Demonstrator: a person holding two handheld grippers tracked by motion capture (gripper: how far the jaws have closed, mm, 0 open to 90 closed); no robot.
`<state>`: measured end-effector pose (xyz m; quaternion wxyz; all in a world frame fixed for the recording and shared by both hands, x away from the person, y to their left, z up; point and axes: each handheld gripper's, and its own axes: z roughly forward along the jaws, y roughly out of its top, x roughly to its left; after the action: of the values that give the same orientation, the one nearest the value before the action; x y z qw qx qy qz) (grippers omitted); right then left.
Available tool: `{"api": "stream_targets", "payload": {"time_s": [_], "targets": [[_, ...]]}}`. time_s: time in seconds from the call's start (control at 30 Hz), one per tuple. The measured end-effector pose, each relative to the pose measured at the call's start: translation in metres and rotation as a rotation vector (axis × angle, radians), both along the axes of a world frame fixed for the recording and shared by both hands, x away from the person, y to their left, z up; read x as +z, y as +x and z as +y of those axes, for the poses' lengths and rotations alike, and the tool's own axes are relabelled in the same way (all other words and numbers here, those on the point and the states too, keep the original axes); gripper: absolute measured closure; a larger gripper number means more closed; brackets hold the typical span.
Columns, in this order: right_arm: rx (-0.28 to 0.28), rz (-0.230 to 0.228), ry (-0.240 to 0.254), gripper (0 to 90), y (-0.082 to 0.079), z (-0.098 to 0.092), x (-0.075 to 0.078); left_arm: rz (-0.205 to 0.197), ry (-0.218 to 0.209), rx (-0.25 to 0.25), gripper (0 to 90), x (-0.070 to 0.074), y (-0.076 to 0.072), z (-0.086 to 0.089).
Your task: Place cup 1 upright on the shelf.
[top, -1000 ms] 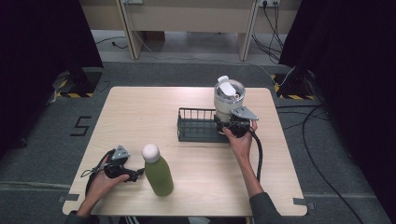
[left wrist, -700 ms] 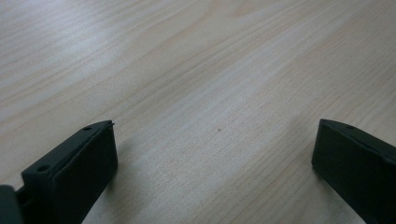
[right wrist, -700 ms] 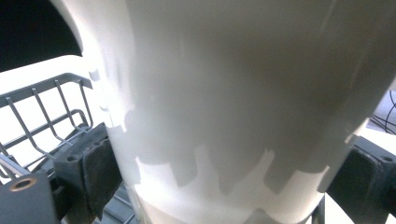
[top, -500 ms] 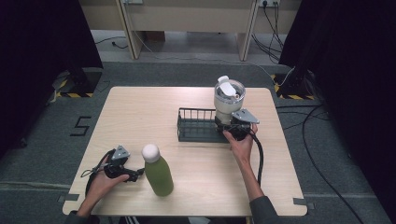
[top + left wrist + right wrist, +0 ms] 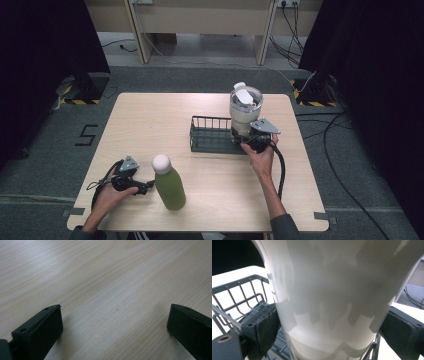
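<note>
A white tumbler [image 5: 245,107] with a clear lid stands upright at the right end of a dark wire rack [image 5: 210,135]. My right gripper [image 5: 243,138] reaches its lower body from the near side. In the right gripper view the tumbler [image 5: 332,302] sits between the jaws, which have just been closing, and both pads [image 5: 268,327] press on its sides. The rack's wires [image 5: 244,295] show to its left. My left gripper [image 5: 145,187] rests on the table beside a green bottle [image 5: 169,186] with a white cap. In the left gripper view it [image 5: 115,322] stands open over bare wood.
The wooden table [image 5: 150,125] carries the rack at its back right and the bottle at its front left. A black cable [image 5: 280,170] trails from the right gripper along the person's forearm. Dark curtains and floor cables surround the table.
</note>
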<state>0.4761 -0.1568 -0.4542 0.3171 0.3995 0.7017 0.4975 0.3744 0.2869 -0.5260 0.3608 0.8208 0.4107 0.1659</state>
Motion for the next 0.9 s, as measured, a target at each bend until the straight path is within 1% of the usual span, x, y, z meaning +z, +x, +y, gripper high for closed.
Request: {"api": "stream_targets", "payload": {"time_s": [0.17,0.23,0.33,0.47,0.57,0.63,0.83,0.9], "targets": [[0.01,-0.003,0.0,9.9,-0.002,-0.003,0.002,0.001,0.001,0.0,0.0,0.0,0.0,0.0],[0.011,0.005,-0.002,10.5,-0.004,-0.004,0.003,0.0,0.0,0.0,0.0,0.0,0.0,0.0],[0.016,0.004,0.0,11.4,-0.006,-0.006,0.004,0.0,0.001,0.001,0.0,0.0,0.0,0.0],[0.015,0.018,-0.002,14.8,-0.013,-0.01,0.005,0.0,0.0,0.0,0.0,0.0,0.0,0.0],[0.024,0.028,-0.01,14.7,-0.019,-0.013,0.006,0.001,0.001,0.0,0.0,0.0,0.0,0.0],[0.028,0.025,-0.009,14.7,-0.025,-0.014,0.008,0.001,0.001,0.0,0.0,0.0,0.0,0.0],[0.031,0.026,-0.009,14.7,-0.034,-0.015,0.013,0.001,0.001,0.0,0.0,0.0,0.0,0.0],[0.037,0.029,-0.023,14.7,-0.039,-0.014,0.014,0.001,0.002,0.001,0.0,0.0,0.0,0.0]]}}
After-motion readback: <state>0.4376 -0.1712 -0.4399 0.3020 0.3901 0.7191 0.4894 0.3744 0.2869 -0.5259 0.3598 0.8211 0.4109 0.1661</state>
